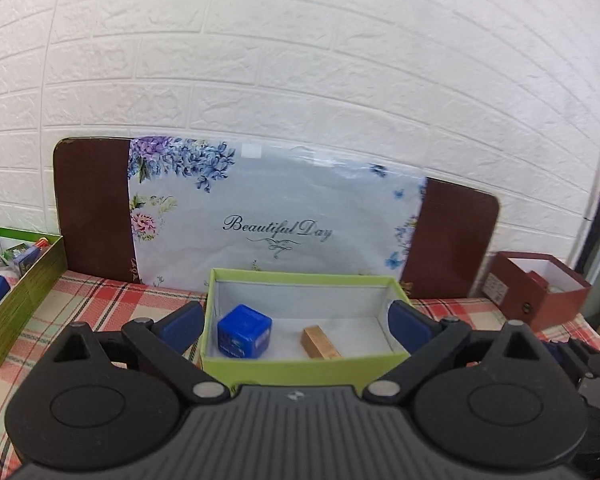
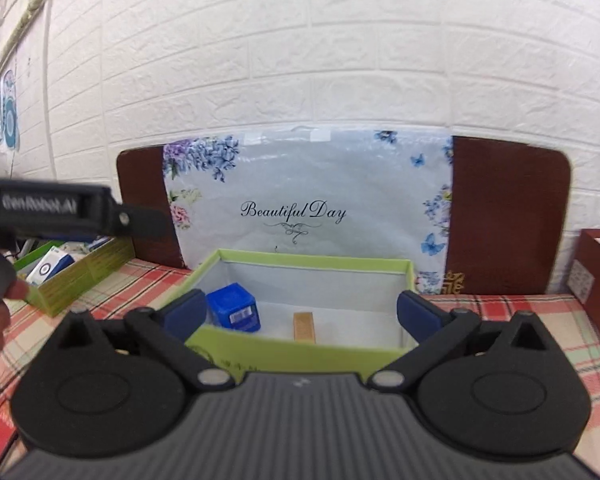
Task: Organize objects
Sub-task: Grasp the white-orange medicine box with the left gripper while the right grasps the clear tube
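Grippers spread wide, nothing between the pads: left gripper (image 1: 298, 322) and right gripper (image 2: 300, 312) both facing the open green box (image 1: 300, 368) on the plaid tablecloth (image 1: 100, 300). Inside, blue cube (image 1: 244, 330) near the left wall, well apart from the wooden block (image 1: 320, 342); bare floor toward the right wall.

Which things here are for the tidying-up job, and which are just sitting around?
For the job:
- light green box
- blue cube inside it
- small wooden block inside it
- left gripper and right gripper, both open

Just sitting around:
- flowery board against the wall
- red box
- dark green box
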`<state>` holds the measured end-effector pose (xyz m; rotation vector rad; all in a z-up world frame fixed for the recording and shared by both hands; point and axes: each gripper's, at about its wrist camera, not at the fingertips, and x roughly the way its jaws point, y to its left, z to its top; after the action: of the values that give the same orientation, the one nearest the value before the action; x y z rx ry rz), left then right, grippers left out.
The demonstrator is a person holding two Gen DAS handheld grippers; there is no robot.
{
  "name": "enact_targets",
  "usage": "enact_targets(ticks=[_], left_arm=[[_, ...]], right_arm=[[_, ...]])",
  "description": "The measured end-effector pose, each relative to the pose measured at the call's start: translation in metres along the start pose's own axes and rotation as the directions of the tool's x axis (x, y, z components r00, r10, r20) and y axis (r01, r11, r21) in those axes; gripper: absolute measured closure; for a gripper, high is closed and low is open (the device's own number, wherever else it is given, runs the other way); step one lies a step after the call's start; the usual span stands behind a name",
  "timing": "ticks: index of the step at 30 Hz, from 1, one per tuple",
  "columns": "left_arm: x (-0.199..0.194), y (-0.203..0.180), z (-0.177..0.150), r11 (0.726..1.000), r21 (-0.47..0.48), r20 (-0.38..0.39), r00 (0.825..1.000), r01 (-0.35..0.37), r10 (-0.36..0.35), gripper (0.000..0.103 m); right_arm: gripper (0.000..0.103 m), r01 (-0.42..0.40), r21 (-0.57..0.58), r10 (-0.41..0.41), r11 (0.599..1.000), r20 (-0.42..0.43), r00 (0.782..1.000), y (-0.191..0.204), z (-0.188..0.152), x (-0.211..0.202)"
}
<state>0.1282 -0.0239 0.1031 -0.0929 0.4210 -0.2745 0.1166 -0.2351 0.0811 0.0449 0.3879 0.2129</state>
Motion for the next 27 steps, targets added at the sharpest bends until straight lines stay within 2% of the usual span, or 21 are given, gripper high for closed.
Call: enact_targets(ticks=[3, 7, 10, 14, 19, 21, 25, 26, 27], left_arm=[[-0.024, -0.009, -0.025, 1.000, 0.007, -0.010, 1.000, 0.003, -0.003, 0.002], [-0.044, -0.012, -0.061, 0.999, -0.031, -0.055, 0.998, 0.013, -0.014, 0.002], [-0.048, -0.008, -0.089, 0.997, -0.077, -0.099, 0.995, 0.015, -0.022, 0.002], [-0.040, -0.004, -0.120, 0.994, -0.110, -0.186, 0.982, 0.001, -0.021, 0.004], [-0.027, -0.008, -0.137, 0.997, -0.073, -0.232, 0.972, 0.009, -0.026, 0.009], [-0.021, -0.011, -0.138, 0.998, -0.067, -0.241, 0.970, 0.018, -0.034, 0.013], [-0.002, -0.014, -0.139, 0.997, -0.061, -0.267, 0.962, 0.048, -0.062, 0.037], [0.002, -0.014, -0.140, 0.997, -0.061, -0.277, 0.959, 0.049, -0.065, 0.040], [0.006, -0.014, -0.142, 0.997, -0.064, -0.286, 0.956, 0.048, -0.064, 0.040]], right_arm=[[0.000, 0.021, -0.015, -0.020, 1.000, 0.026, 0.999, 0.005, -0.019, -0.037], [0.000, 0.041, -0.010, -0.040, 0.999, 0.045, 0.998, 0.009, -0.045, -0.077], [0.000, 0.052, 0.010, -0.052, 0.999, 0.028, 0.998, 0.011, -0.066, -0.096], [0.000, 0.087, 0.006, -0.087, 0.996, -0.042, 0.995, 0.017, -0.102, -0.105], [0.001, 0.120, -0.043, -0.125, 0.992, -0.176, 0.976, 0.029, -0.147, -0.099], [0.006, 0.138, -0.067, -0.148, 0.988, -0.196, 0.969, 0.034, -0.160, -0.097], [0.022, 0.162, -0.066, -0.174, 0.985, -0.244, 0.954, 0.033, -0.171, -0.090], [0.024, 0.163, -0.056, -0.172, 0.985, -0.249, 0.953, 0.031, -0.171, -0.090], [0.032, 0.161, -0.051, -0.168, 0.986, -0.253, 0.953, 0.028, -0.171, -0.089]])
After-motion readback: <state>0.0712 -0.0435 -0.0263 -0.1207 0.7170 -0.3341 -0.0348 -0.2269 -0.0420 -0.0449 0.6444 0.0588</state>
